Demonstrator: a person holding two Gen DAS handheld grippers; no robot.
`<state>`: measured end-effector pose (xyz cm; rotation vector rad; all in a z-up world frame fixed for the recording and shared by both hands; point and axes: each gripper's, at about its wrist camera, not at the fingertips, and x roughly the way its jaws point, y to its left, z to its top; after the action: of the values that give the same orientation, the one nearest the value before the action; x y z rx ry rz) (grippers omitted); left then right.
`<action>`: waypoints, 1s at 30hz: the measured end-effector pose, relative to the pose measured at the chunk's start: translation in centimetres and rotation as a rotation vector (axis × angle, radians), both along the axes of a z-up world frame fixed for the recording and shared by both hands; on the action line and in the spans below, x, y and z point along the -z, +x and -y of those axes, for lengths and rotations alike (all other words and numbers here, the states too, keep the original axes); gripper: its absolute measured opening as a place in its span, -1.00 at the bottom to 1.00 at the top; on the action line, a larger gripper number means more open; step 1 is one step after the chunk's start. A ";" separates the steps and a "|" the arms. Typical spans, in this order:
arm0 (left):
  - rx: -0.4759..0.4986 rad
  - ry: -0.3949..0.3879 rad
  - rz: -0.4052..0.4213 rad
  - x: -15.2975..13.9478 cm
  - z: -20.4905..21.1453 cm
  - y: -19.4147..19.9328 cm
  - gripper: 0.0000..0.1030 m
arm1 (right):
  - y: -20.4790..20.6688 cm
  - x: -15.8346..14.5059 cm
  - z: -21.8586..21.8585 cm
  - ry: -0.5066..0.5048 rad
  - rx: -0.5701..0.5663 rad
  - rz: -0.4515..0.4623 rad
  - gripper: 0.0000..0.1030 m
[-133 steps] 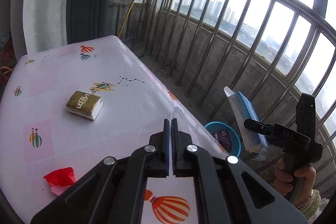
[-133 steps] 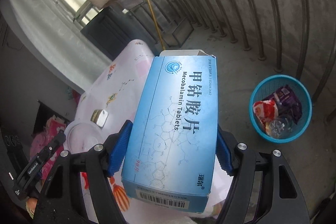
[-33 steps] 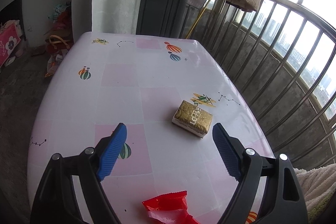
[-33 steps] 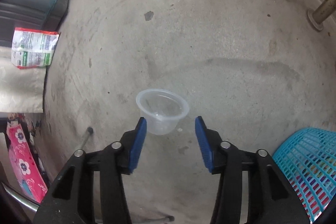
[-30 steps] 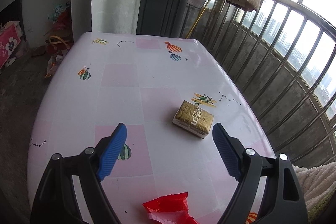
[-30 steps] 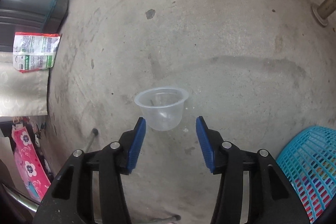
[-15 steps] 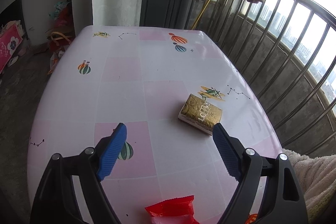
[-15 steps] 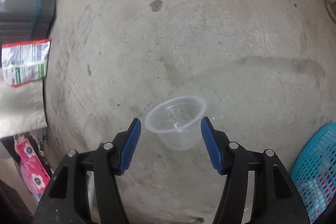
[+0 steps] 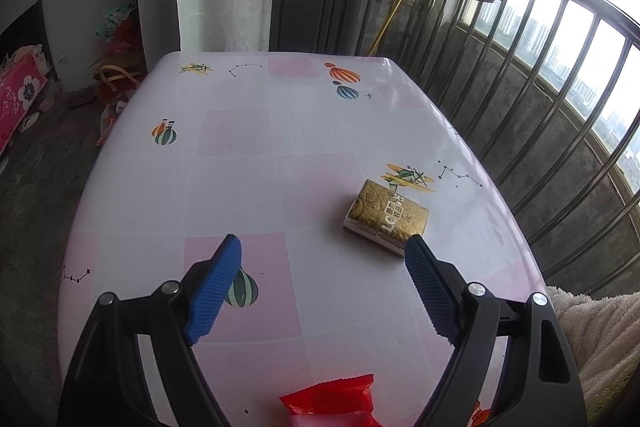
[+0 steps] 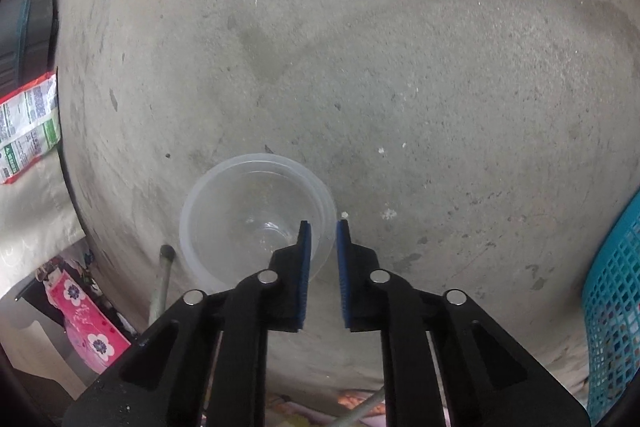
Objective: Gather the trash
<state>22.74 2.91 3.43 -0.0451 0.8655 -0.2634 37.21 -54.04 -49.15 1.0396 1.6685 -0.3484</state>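
Here, ribbed jaws pinch the clear round plastic cup's (image 10: 240, 219) thin rim.

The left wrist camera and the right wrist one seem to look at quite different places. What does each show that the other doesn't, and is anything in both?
Only the left wrist view shows the table, with a gold packet and a red wrapper on it, the railing, and the left gripper open over the table.

Only the right wrist view shows the concrete floor, a clear cup whose rim sits between the nearly closed fingers of the right gripper, and a blue basket.

Shared: I can't pick out anything for certain.
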 end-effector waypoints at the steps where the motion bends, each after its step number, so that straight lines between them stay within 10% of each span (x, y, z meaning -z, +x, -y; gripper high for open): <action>1: -0.001 -0.001 -0.001 0.0 -0.1 -0.1 0.58 | -0.3 0.1 -0.3 0.002 -0.006 0.002 -0.89; 10: -0.018 -0.008 0.023 -0.7 -0.6 -0.7 0.58 | -1.4 -3.1 -0.7 -0.047 -0.020 0.115 -0.96; 24: 0.047 -0.078 0.096 -1.5 0.7 -2.2 0.58 | -17.0 -29.7 6.8 -0.265 0.022 0.555 -1.00; 30: 0.055 -0.128 0.111 -2.2 1.1 -3.7 0.58 | -25.1 -32.6 8.5 -0.420 0.089 0.517 -1.00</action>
<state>19.05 1.82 5.59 -0.1251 0.7391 -0.3699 12.12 -62.52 -16.60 0.8002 1.0313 -0.4243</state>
